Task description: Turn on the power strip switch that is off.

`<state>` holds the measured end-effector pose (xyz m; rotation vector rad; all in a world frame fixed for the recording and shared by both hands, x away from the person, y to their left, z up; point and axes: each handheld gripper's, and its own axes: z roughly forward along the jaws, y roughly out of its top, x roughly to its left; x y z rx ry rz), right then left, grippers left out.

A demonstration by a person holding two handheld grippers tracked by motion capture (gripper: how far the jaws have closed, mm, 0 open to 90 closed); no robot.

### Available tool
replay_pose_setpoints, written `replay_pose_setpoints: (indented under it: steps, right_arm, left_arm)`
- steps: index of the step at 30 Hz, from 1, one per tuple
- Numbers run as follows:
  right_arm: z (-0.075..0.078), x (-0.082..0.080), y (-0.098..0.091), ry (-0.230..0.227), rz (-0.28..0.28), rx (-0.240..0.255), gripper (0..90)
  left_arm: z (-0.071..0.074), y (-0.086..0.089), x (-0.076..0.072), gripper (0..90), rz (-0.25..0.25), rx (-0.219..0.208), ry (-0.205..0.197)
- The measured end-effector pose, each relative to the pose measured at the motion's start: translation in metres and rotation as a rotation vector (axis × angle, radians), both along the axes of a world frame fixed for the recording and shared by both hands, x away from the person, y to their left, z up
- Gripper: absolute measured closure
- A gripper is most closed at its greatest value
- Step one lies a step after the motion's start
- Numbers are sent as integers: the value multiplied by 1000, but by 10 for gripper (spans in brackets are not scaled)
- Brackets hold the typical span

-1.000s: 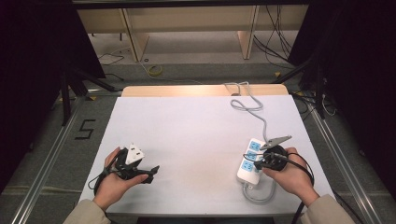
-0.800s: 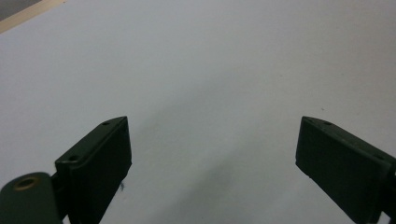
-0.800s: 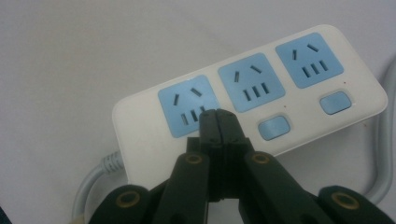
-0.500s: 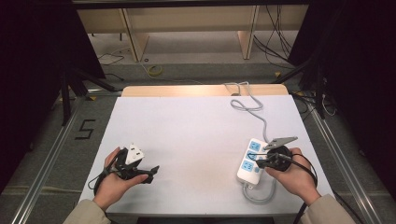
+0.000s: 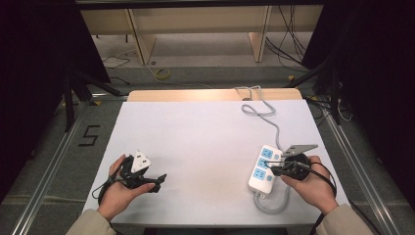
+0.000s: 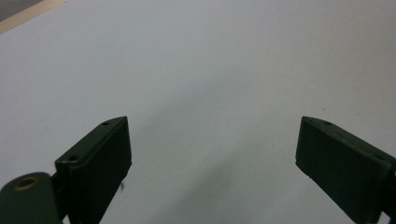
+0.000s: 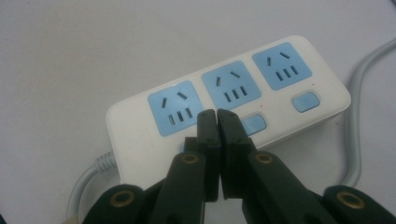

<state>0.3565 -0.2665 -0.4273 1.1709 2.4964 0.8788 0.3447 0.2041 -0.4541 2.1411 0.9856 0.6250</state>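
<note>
Power strip (image 7: 224, 107), rigid and light, is best gripped across its narrow sides near the surface's right edge; right hand-held gripper (image 7: 218, 122) is clenched empty, left hand-held gripper (image 6: 212, 154) released.

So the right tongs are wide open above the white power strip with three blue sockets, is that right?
Not quite. The right tongs are shut, jaws pressed together with nothing between them, as the right gripper view shows. They are above the white power strip, which does have three blue sockets.
</note>
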Motion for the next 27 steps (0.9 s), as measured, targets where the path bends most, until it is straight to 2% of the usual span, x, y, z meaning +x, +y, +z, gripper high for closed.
replay_pose_setpoints:
  steps: [27]
  right_arm:
    - [5, -9, -21, -78, -65, 56, 814]
  left_arm:
    - [0, 1, -1, 101, 4, 1, 3]
